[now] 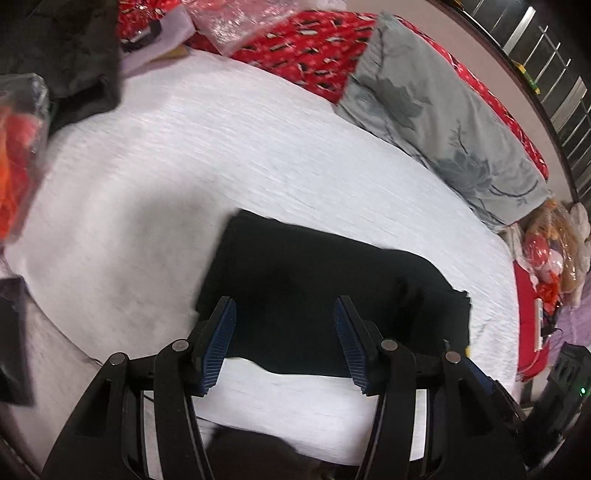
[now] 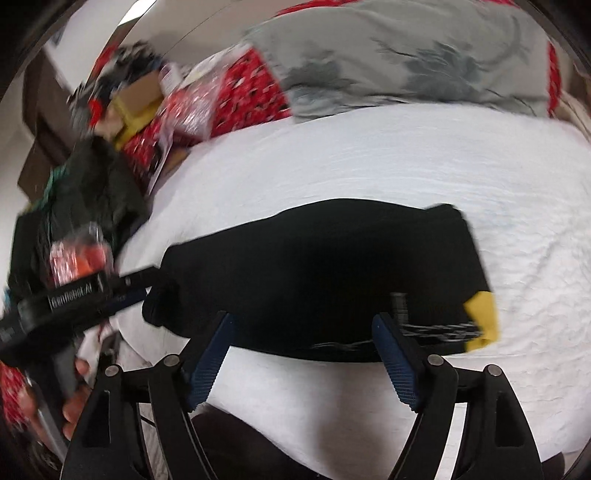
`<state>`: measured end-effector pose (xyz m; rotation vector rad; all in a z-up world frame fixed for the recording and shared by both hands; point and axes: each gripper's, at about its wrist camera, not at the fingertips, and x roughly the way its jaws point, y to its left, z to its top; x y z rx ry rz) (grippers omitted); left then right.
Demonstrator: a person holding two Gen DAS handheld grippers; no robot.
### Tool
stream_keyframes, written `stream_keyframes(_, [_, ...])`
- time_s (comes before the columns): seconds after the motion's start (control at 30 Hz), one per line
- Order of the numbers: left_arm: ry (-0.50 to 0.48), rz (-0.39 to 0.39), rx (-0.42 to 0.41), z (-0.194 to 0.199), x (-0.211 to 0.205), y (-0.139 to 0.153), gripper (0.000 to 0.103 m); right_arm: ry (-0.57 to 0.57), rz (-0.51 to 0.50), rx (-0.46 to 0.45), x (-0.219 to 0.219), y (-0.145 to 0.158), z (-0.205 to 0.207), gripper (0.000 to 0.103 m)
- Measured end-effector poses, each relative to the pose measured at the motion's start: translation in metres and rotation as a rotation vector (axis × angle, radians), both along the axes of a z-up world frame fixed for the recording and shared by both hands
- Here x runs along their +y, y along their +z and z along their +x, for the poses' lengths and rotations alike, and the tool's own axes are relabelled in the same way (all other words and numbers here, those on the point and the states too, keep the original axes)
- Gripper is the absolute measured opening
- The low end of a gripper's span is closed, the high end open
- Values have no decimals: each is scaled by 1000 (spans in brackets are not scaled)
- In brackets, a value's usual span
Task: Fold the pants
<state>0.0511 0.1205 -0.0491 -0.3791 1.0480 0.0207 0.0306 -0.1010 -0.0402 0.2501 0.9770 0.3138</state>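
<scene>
Near the bed (image 1: 258,147) front edge, folded pants (image 1: 314,295) lie free; left gripper (image 1: 284,325) and right gripper (image 2: 301,339) fingers apart; a careless snag could undo the fold

A white textured bedspread (image 1: 258,155) fills the view ahead of the left gripper and runs under it. Beyond, a red patterned blanket (image 1: 306,48) lies along the far edge, with a grey floral pillow (image 1: 443,122) on top, ahead and to the right. Farther right stands a pale wall (image 1: 436,22) and a dark headboard with metal bars (image 1: 546,62). Ahead-left — a dark heap of cloth (image 1: 62,51) and blurred clutter. Soft, even light throughout.
</scene>
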Motion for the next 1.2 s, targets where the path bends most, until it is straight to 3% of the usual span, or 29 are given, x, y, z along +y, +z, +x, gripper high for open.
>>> stream_keyframes(0.2, [-18,80,57,16,31,4,54,71,-89,-49,50,7,0,87])
stream_keyframes(0.37, [-64,-35,156,38,77,-1,54,131,-142,-76,86,5,1,88])
stream_keyframes(0.53, [-100,-28,177,45,104,2,54,238,-224,-95,132,-7,3,88])
stream_keyframes(0.73, [-176,-64,243,60,106,-13,54,311,-249,-90,175,-24,3,88])
stream_keyframes(0.83, [-209,-88,278,69,106,-20,54,353,-325,-115,195,-34,2,88])
stream_keyframes(1.0, [-265,-93,295,77,112,-22,54,322,-390,-136,218,-49,9,88])
stream_keyframes(1.2, [-311,-200,341,97,117,-38,54,277,-508,-182,242,-66,15,88])
